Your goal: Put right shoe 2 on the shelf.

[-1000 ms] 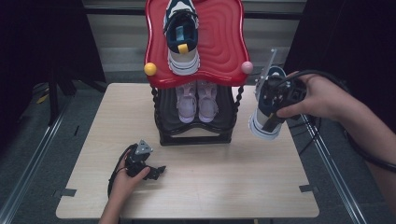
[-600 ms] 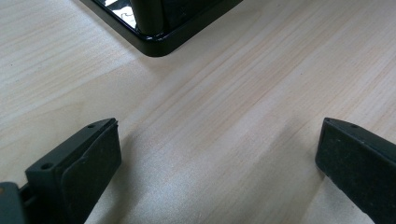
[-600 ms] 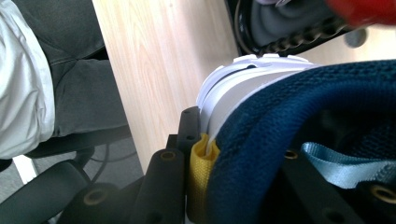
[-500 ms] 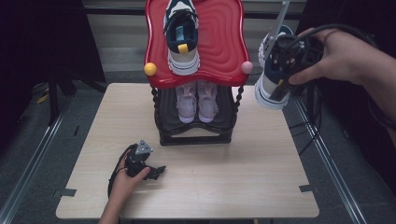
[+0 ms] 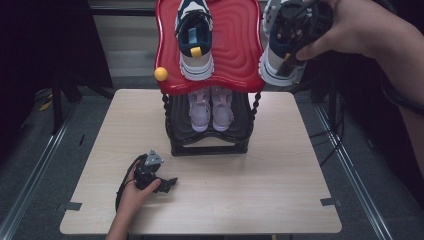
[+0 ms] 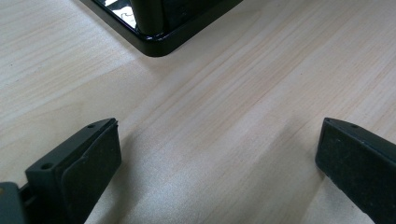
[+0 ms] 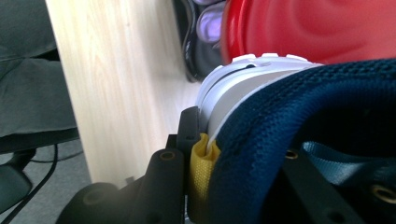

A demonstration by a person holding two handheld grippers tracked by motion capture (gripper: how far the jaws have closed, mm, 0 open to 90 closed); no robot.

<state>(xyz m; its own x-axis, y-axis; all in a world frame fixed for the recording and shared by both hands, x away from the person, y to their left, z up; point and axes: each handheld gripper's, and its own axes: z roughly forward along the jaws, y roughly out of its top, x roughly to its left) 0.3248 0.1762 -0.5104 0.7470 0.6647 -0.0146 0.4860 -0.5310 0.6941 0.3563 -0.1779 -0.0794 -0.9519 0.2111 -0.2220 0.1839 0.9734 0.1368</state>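
A navy and white sneaker (image 5: 278,69) hangs in the air at the right edge of the red top shelf (image 5: 235,50), with my right gripper (image 5: 289,47) shut on its heel collar. In the right gripper view the jaws clamp the navy collar (image 7: 303,107) beside a yellow pull tab (image 7: 201,163). A matching sneaker (image 5: 195,45) lies on the red shelf. My left gripper (image 5: 167,184) rests on the table near the front left, open, with bare wood between its jaws (image 6: 219,163).
A lilac pair of shoes (image 5: 210,107) sits on the black lower shelf (image 5: 210,145) of the rack. A yellow ball (image 5: 160,74) tops the rack's left post. The wooden table (image 5: 280,165) ends close to the rack's right side. Cables hang at the right.
My right gripper has lifted the sneaker from beside the rack's lower shelf up to the red shelf's right edge. The left gripper has stayed put.
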